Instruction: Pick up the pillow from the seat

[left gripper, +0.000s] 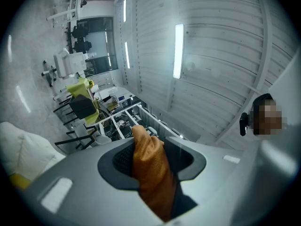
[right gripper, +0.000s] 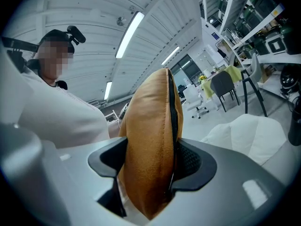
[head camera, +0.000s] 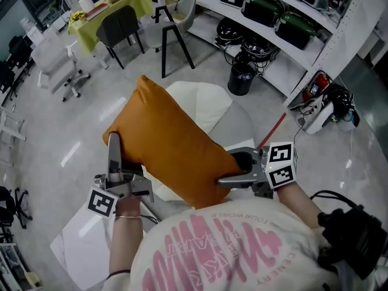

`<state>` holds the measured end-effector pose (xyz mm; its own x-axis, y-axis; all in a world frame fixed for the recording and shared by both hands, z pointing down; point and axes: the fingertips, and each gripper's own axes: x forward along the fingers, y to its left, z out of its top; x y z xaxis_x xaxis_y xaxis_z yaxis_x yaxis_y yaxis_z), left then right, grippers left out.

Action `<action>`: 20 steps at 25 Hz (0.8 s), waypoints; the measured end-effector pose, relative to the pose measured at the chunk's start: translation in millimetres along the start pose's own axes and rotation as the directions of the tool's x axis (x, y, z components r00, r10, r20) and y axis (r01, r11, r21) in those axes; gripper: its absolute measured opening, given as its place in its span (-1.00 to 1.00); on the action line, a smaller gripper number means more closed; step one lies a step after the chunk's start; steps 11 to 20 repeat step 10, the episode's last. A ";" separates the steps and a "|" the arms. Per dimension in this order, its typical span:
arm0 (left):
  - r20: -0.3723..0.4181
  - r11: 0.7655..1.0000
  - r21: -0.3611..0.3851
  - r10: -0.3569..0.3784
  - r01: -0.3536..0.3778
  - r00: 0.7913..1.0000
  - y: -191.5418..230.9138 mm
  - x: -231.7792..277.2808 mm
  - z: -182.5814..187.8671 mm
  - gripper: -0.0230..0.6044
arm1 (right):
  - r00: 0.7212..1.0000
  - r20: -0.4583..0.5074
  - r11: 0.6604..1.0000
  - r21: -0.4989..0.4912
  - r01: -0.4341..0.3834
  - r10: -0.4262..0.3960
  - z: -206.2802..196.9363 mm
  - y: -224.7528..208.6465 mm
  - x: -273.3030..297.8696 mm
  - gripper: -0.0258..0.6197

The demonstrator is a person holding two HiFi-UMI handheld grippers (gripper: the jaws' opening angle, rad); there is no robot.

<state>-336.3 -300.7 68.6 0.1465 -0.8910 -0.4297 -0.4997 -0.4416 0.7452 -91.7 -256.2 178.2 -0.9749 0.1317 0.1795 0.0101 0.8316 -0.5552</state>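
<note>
Left tongs [head camera: 113,140] and right tongs [head camera: 233,170] grip the pillow [head camera: 170,141].

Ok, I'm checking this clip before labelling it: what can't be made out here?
Head view: the orange pillow covers most of the white seat.
Head view: the person's shirt hides the pillow's near edge.
Left gripper view: the left gripper itself hides all but a pinched pillow corner.
Right gripper view: shelf items too small to name.
</note>
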 end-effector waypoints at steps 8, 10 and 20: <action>-0.004 1.000 0.000 0.003 -0.003 1.000 3.9 2.3 -5.6 -0.36 | 1.000 0.002 1.000 0.006 -0.002 0.002 -2.6 -5.5 -2.6 0.03; -0.004 1.000 -0.001 0.002 -0.002 1.000 4.3 2.8 -6.5 -0.36 | 1.000 0.002 1.000 0.006 -0.001 0.001 -2.8 -6.5 -3.2 0.03; -0.004 1.000 -0.001 0.002 -0.002 1.000 4.3 2.8 -6.5 -0.36 | 1.000 0.002 1.000 0.006 -0.001 0.001 -2.8 -6.5 -3.2 0.03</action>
